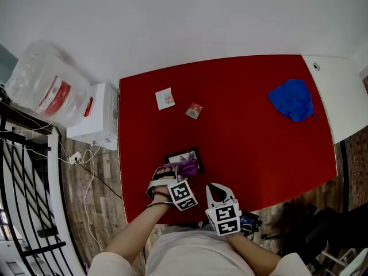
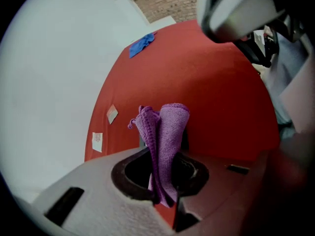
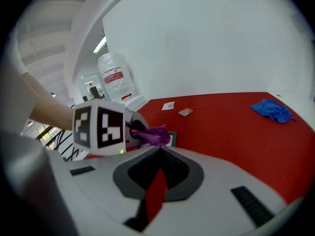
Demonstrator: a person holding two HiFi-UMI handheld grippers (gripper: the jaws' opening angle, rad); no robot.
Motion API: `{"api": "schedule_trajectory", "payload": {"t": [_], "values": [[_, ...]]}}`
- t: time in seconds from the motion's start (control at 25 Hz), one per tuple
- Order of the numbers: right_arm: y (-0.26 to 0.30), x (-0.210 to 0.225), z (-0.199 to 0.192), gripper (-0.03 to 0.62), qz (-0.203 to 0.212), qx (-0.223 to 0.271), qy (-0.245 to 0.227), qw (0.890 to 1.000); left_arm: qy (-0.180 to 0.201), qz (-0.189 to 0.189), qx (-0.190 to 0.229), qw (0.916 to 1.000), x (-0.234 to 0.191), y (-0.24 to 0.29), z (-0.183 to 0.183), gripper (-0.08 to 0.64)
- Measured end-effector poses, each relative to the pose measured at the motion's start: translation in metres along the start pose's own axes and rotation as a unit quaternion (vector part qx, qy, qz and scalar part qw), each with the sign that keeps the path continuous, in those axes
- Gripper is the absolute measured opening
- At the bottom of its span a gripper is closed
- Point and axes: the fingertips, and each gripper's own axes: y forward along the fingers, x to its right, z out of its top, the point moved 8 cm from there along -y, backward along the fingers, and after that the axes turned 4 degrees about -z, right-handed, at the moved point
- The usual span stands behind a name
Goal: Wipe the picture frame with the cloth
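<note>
Two small cards (image 1: 165,99) lie on the red table (image 1: 253,154) beyond the picture frame (image 1: 183,154), their print too small to read. The left claw (image 2: 165,181) clamps a bunched purple cloth (image 2: 170,129) over that frame. The right claw (image 3: 158,156), just beside the frame, is pinched together on nothing.

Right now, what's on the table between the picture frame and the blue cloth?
Nothing: in the head view, only bare red table lies between the picture frame and the blue cloth.
</note>
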Motion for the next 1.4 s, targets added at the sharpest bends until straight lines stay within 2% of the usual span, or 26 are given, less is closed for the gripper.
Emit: {"api": "schedule_trajectory", "payload": {"t": [0.12,0.32,0.52,0.88,1.04,1.24,1.4], "values": [[-0.003,0.003,-0.004,0.004,-0.004,-0.005,0.005,1.0,-0.02,0.01,-0.008,0.9997,-0.029,0.009,0.004,0.06],[-0.009,0.01,-0.01,0.003,-0.012,-0.009,0.011,1.0,-0.02,0.02,-0.025,0.9993,-0.054,0.03,0.012,0.06],[-0.012,0.018,-0.017,0.003,-0.021,-0.014,0.017,1.0,-0.01,0.013,-0.04,0.9991,-0.045,0.041,0.012,0.06],[-0.006,0.019,-0.014,0.004,-0.013,-0.012,0.017,1.0,0.038,-0.032,-0.019,0.9986,0.014,0.014,0.018,0.06],[-0.003,0.015,-0.012,0.003,-0.008,-0.009,0.015,1.0,0.048,-0.038,-0.02,0.9979,0.032,0.008,0.012,0.06],[-0.002,0.011,-0.013,0.003,-0.006,-0.009,0.017,1.0,0.042,-0.033,-0.017,0.9984,0.026,0.005,0.015,0.06],[-0.005,0.014,-0.016,0.003,-0.01,-0.009,0.02,1.0,0.012,-0.014,-0.01,0.9998,-0.008,0.003,0.02,0.06]]}}
